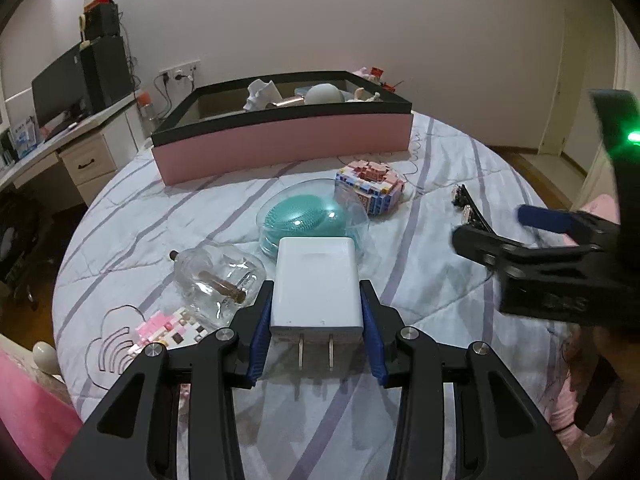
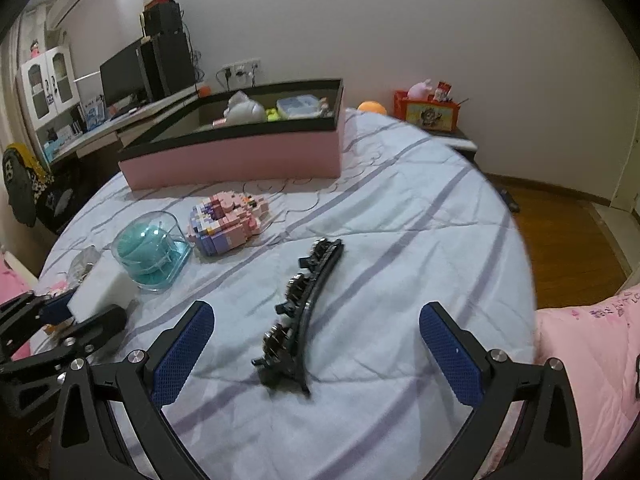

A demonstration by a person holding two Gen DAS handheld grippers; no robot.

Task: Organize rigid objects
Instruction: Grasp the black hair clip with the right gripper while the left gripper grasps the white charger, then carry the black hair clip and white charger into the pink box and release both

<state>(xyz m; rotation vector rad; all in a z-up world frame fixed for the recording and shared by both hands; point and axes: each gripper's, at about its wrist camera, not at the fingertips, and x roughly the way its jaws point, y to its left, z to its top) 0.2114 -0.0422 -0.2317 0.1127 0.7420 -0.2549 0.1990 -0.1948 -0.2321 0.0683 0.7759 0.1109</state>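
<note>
On the far left of the striped white and purple bed cover (image 1: pixel 132 216) sit small pink and white toy bricks (image 1: pixel 168 330). Next to them a clear glass bottle (image 1: pixel 218 280) with a cork lies on its side, with a brown roll inside.

In the middle, the left gripper (image 1: pixel 316 334) is squeezed tight on a white plastic plug block (image 1: pixel 314 280), its blue pads (image 1: pixel 260 336) touching both sides. The block is up off the cover and its two metal pins point back at the camera. No writing on it can be read.

Just behind it is a clear round plastic case (image 1: pixel 316 216) with a teal bumpy pad inside, then a pink and purple toy brick house (image 1: pixel 370 184). A long pink box with a black rim (image 1: pixel 280 144) sits at the back, with toys inside.

To the right, a curved black hair clip (image 2: pixel 304 316) with shiny stones lies flat on the cover. The right gripper (image 2: pixel 316 354) hangs wide open around it, seemingly not touching, though the view is a bit blurry.
</note>
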